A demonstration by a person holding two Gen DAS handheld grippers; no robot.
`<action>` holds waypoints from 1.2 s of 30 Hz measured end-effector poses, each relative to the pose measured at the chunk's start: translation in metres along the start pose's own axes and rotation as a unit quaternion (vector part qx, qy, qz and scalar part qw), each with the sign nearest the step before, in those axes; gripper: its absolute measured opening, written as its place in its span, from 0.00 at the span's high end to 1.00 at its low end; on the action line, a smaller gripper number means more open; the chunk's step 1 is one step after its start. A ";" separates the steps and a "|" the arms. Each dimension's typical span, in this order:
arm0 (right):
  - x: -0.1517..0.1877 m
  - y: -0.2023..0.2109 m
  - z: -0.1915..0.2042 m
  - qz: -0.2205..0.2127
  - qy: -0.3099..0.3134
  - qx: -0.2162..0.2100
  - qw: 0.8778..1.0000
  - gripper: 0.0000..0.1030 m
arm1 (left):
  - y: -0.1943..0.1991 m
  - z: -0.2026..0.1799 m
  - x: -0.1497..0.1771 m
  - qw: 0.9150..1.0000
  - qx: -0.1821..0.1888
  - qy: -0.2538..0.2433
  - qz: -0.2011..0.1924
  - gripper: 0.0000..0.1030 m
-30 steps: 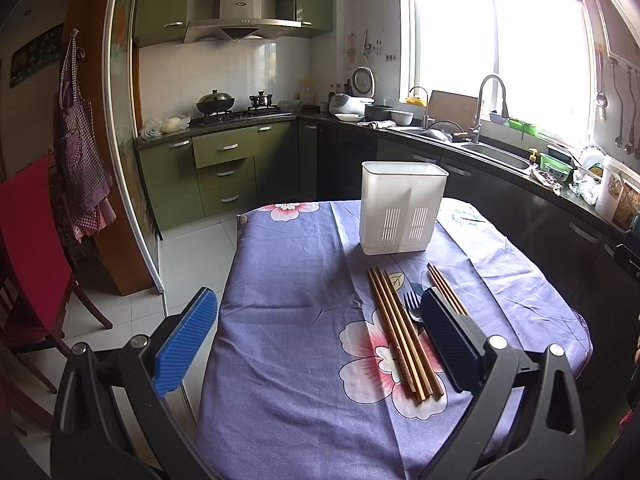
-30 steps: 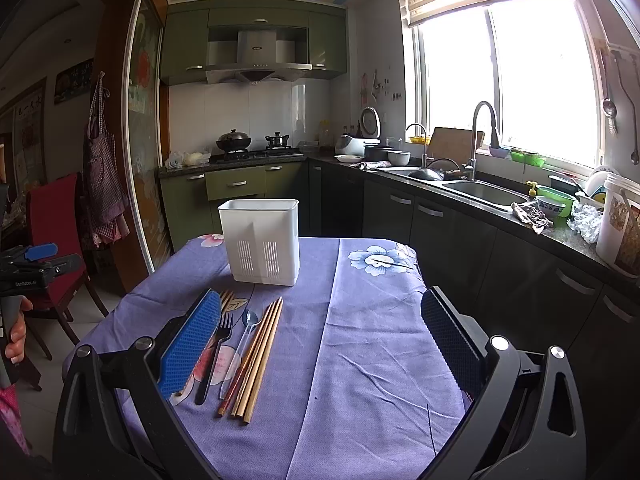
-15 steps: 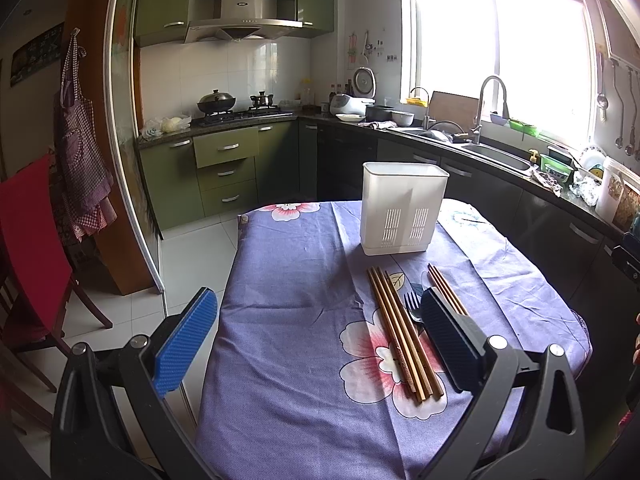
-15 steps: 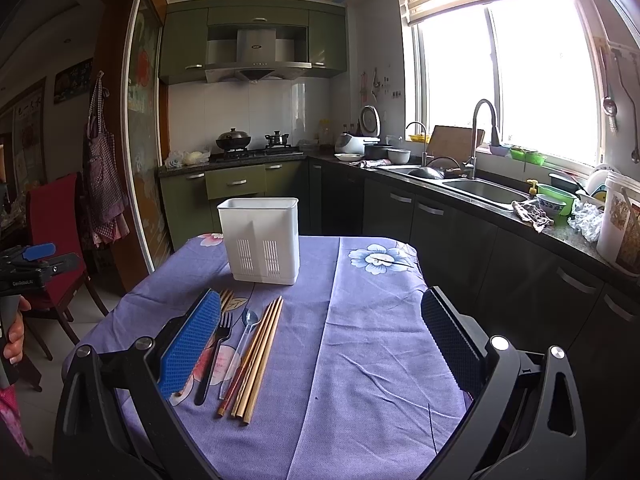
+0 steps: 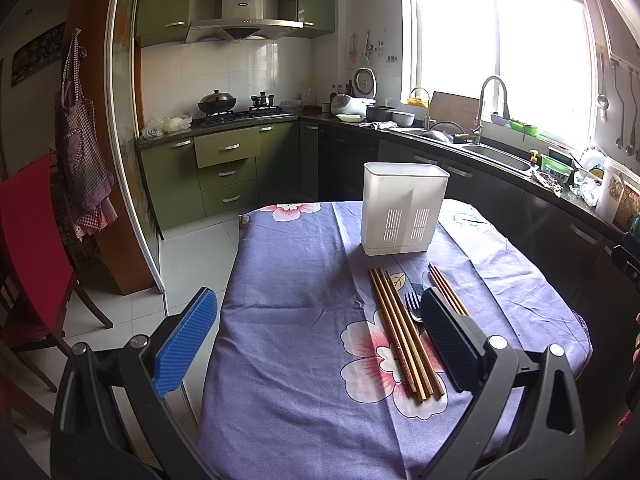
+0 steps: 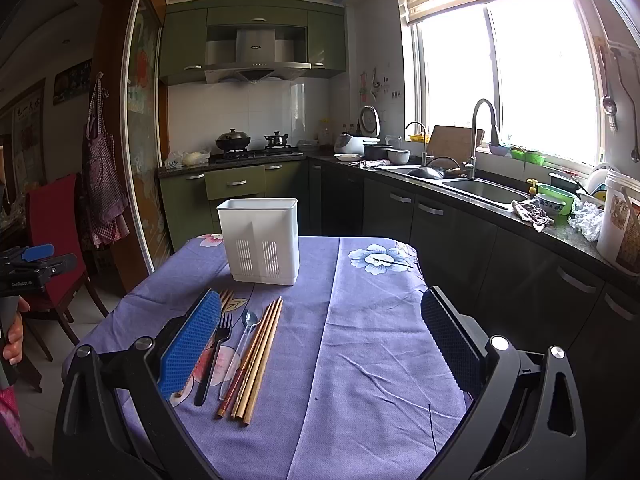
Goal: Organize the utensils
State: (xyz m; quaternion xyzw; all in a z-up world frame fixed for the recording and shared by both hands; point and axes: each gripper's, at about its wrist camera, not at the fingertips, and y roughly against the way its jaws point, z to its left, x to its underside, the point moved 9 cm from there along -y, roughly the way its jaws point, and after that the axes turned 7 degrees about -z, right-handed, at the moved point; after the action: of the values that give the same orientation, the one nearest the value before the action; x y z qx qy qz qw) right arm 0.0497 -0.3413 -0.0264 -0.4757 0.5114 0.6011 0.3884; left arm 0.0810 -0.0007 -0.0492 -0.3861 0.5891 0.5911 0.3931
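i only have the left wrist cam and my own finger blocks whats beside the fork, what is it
Observer: A spoon with a clear handle. In the right wrist view it lies just right of the fork, parallel to it.
Operator: which way is the fork handle
Observer: The black handle points at the near table edge, with the tines toward the white holder.
Operator: right gripper got anything
Observer: No. The right gripper is open and empty, over bare tablecloth to the right of the utensils.
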 end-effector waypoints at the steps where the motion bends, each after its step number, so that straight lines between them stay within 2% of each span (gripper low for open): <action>1: -0.001 0.001 -0.001 0.000 0.000 0.000 1.000 0.04 | 0.000 0.000 0.000 1.000 0.000 0.000 0.000 0.06; 20: 0.003 -0.001 0.002 0.003 -0.001 -0.002 1.000 0.04 | 0.002 0.004 0.004 1.000 -0.002 0.001 0.002 0.06; 28: 0.000 0.001 0.005 -0.004 0.001 -0.018 1.000 0.04 | 0.003 0.005 0.005 1.000 -0.003 0.001 0.003 0.06; 36: 0.001 -0.003 -0.001 0.006 -0.008 -0.011 1.000 0.04 | 0.002 0.005 0.005 1.000 -0.002 0.002 0.003 0.06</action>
State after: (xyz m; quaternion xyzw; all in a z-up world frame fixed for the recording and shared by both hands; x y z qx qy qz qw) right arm 0.0526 -0.3420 -0.0277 -0.4717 0.5048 0.6128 0.3836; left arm 0.0770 0.0043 -0.0531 -0.3862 0.5897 0.5928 0.3894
